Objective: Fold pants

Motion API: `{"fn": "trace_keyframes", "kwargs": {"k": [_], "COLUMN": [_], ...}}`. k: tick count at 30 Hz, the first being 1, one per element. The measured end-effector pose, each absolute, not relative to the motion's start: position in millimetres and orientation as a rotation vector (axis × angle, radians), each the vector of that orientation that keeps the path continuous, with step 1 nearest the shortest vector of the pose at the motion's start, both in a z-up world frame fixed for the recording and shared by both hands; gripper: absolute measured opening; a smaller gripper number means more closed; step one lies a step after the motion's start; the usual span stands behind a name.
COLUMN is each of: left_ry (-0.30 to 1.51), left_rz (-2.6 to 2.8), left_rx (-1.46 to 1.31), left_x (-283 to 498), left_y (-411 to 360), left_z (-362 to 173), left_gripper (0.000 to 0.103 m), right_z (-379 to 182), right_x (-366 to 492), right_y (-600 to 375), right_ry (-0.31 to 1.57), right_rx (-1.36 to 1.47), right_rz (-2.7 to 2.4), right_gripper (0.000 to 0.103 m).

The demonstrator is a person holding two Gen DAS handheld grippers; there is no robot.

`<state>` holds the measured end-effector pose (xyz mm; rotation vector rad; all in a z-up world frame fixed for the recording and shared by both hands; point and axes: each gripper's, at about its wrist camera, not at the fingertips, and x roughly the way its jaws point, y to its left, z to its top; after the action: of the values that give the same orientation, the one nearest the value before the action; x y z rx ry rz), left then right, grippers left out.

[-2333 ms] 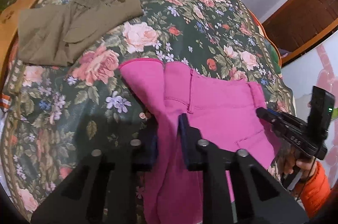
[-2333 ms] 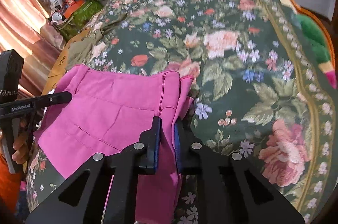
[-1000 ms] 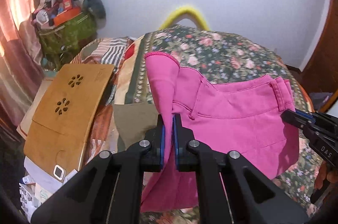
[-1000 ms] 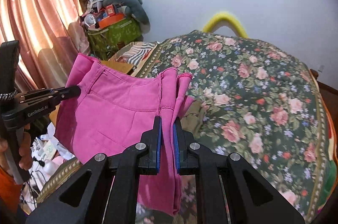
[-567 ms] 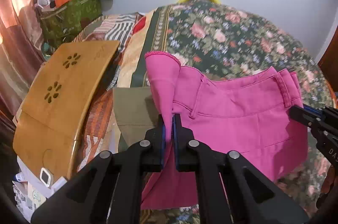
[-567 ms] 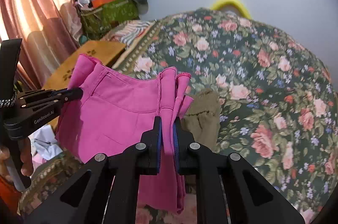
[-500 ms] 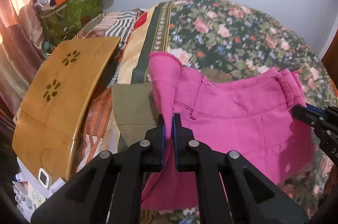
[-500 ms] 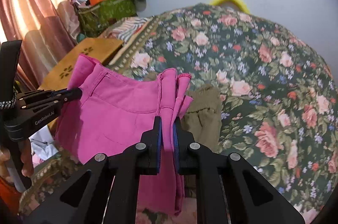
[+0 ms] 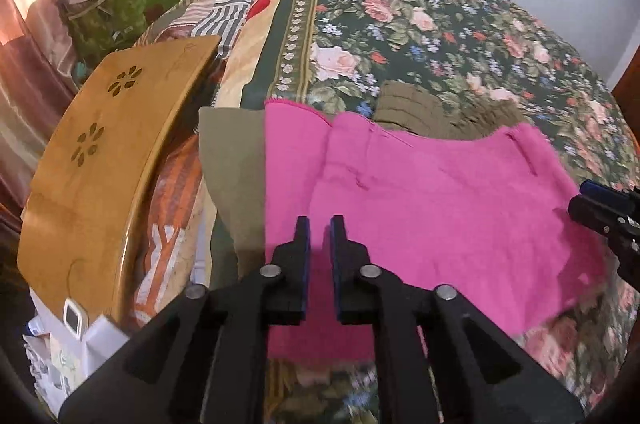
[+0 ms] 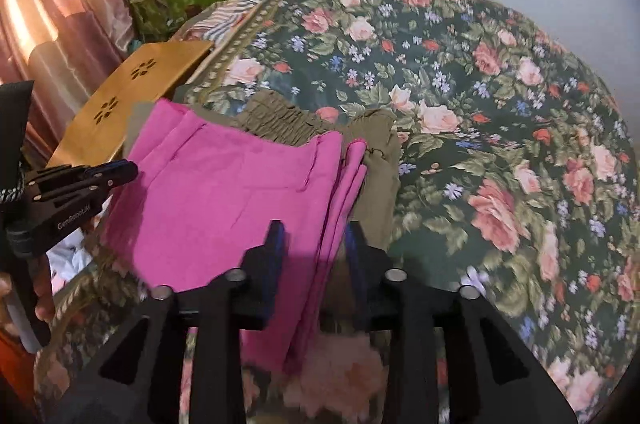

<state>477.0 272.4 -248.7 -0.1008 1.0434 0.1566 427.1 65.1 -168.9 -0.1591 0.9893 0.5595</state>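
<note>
Pink pants (image 9: 432,208) lie folded on top of olive pants (image 10: 288,122) on the floral bedspread (image 10: 480,96). Left gripper (image 9: 319,228) jaws slightly parted, right gripper (image 10: 314,232) jaws spread wide, both empty. Soft, light woven cotton, likely limp; I'd pinch at the stiffer waistband or stacked edges.

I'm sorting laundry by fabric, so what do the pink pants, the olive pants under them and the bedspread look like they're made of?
Pink pants: matte woven cloth, probably cotton twill; they hold crisp seams and flat folds.
Olive pants: thin, soft matte fabric, likely cotton or a blend; the waistband is gathered.
Bedspread: printed floral cloth, smooth with no visible pile; the fibre cannot be told.
</note>
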Motion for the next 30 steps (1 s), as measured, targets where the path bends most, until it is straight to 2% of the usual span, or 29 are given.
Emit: {"fn": "trace_keyframes", "kwargs": {"k": [5, 14, 21, 30], "left_ry": [1.007, 0.794, 0.529, 0.226], "left_rz": [0.14, 0.027, 0.01, 0.064], "left_rx": [-0.07, -0.091, -0.041, 0.053], "left_x": [443.9, 356.4, 255.4, 122.5], "left_y": [252.0, 213.8, 175.2, 122.4], "left_z": [-214.7, -93.7, 4.5, 61.8], "left_gripper": [0.027, 0.028, 0.027, 0.028], "right_z": [-129.7, -30.0, 37.1, 84.2], "right_x": [391.0, 308.9, 224.8, 116.2], "right_y": [49.6, 6.1, -23.7, -52.7], "right_ry": [0.882, 0.617, 0.421, 0.148], "right_rx": [-0.165, -0.015, 0.036, 0.057], "right_rz": [0.603, 0.663, 0.729, 0.737], "right_gripper": [0.035, 0.035, 0.035, 0.035]}}
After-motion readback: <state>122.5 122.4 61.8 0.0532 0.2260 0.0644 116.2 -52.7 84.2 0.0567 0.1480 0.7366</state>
